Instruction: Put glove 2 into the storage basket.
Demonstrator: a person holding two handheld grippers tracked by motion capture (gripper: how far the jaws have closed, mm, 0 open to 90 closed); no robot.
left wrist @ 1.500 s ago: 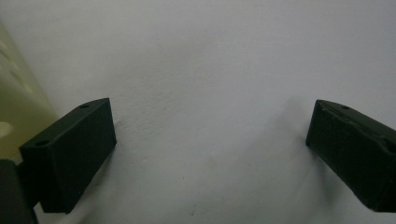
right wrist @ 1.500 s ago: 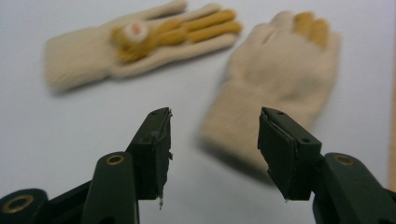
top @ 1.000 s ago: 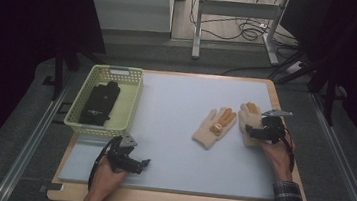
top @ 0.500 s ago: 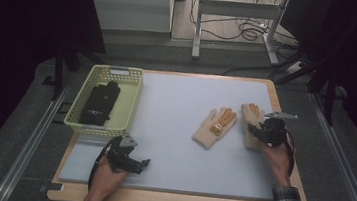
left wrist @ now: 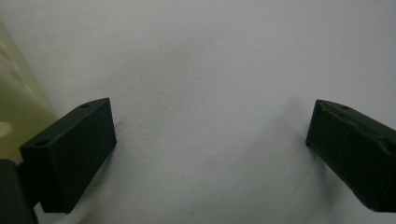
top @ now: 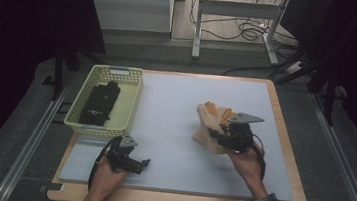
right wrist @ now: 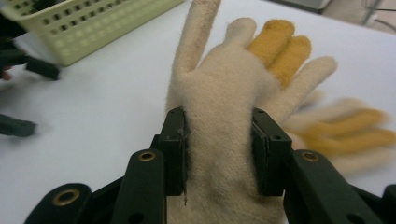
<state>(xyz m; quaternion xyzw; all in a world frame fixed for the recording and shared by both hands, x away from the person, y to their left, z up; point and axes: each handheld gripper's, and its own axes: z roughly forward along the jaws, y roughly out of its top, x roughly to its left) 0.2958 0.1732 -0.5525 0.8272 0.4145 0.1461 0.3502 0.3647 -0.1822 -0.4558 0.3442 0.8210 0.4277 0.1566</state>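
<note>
My right gripper (right wrist: 219, 149) is shut on the cuff of a cream fleece glove (right wrist: 219, 93) with two orange fingers. Its jaws have just been closing, and the glove is between them. The glove hangs lifted off the white mat, fingers pointing toward the basket. A second matching glove (right wrist: 355, 130) lies flat on the mat just beyond it. In the high view the right gripper (top: 220, 135) is at mid-right, with both gloves overlapping at its tip. My left gripper (top: 144, 165) rests on the mat near the front left, jaws wide open (left wrist: 210, 154) with nothing between them.
A pale yellow mesh basket (top: 133, 101) stands at the mat's left edge with a dark folded item (top: 98, 104) inside. The white mat (top: 176, 105) lies on a wooden table. Metal frame legs and cables sit on the floor beyond the far edge.
The right gripper closed on the far-right glove, then carried it left and slightly up, over the other glove. The left gripper stayed where it was.
</note>
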